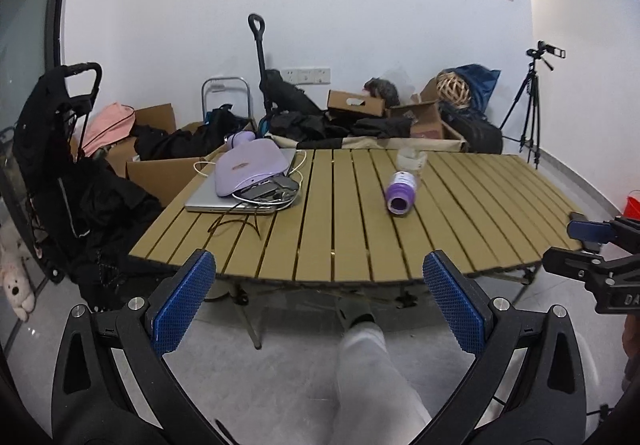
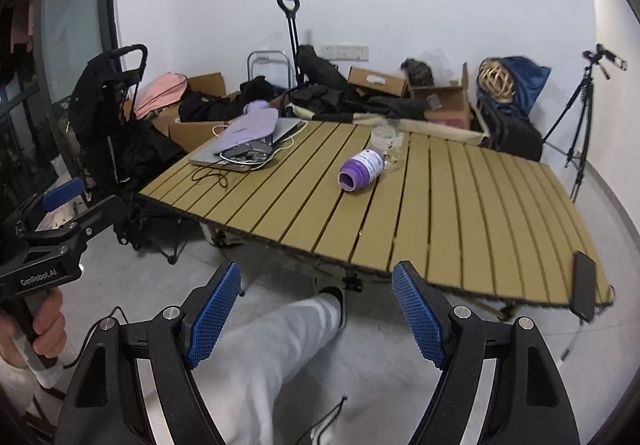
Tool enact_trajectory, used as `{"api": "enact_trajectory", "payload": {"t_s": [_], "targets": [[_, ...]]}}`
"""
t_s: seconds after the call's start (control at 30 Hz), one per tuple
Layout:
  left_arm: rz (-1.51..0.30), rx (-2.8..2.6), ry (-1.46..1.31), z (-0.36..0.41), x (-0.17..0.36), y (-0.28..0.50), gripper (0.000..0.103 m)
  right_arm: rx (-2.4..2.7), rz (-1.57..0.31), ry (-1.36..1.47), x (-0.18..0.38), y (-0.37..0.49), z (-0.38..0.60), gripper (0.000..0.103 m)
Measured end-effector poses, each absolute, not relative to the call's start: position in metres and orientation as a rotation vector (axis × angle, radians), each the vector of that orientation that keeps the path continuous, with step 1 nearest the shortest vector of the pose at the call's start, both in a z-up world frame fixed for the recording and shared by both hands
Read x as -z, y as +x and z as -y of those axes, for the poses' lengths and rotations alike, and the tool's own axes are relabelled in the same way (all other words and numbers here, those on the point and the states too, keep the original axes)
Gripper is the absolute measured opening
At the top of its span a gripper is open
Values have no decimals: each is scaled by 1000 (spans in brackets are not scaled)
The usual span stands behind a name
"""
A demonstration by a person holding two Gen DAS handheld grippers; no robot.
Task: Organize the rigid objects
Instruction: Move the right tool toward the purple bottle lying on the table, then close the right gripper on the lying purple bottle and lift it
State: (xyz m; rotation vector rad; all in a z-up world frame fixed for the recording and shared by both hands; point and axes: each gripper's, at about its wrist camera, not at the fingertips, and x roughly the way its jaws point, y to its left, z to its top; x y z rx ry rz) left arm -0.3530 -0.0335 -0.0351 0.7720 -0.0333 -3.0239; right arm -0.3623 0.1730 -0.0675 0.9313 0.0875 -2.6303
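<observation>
A purple bottle (image 1: 400, 192) lies on its side near the middle of the slatted table (image 1: 360, 237), its open mouth towards me; it also shows in the right wrist view (image 2: 361, 169). A clear container (image 1: 411, 158) stands just behind it, also in the right wrist view (image 2: 386, 143). My left gripper (image 1: 320, 301) is open and empty, short of the table's near edge. My right gripper (image 2: 316, 315) is open and empty, also short of the near edge.
A silver laptop (image 1: 228, 197) with a lilac case (image 1: 250, 167), small devices and white cables sits at the table's far left. A black phone (image 2: 584, 291) lies at the near right corner. Boxes, bags and a tripod (image 1: 530, 105) stand behind. My leg (image 1: 372, 377) is below.
</observation>
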Motion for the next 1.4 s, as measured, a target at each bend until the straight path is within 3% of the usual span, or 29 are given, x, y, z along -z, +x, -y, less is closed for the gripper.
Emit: {"api": "enact_trajectory", "payload": {"t_s": [0.5, 0.7, 0.8, 0.87, 0.93, 1.07, 1.1, 1.17, 1.33, 1.4], "targets": [[50, 2974, 997, 44, 88, -551, 103, 2541, 178, 1151, 144, -602, -156, 83], [32, 2983, 1006, 51, 99, -608, 103, 2606, 378, 1178, 181, -684, -145, 83], [9, 2990, 1038, 50, 102, -629, 103, 2689, 351, 1247, 203, -716, -139, 83], [9, 3000, 1057, 46, 104, -641, 103, 2640, 349, 1296, 221, -730, -136, 71], [-5, 3022, 1092, 40, 106, -654, 103, 2566, 293, 1301, 227, -730, -127, 69], [-66, 3061, 1219, 21, 122, -683, 101, 2339, -151, 1127, 217, -695, -90, 69], [-66, 3065, 1268, 12, 130, -693, 99, 2289, -234, 1098, 218, -688, -86, 69], [-11, 3033, 1324, -4, 143, -706, 81, 2200, -321, 1037, 217, -678, -87, 69], [32, 3012, 1429, -27, 161, -719, 49, 2105, -327, 1032, 211, -682, -94, 69], [79, 3006, 1390, -25, 159, -713, 48, 2139, -358, 1051, 209, -683, -96, 71]]}}
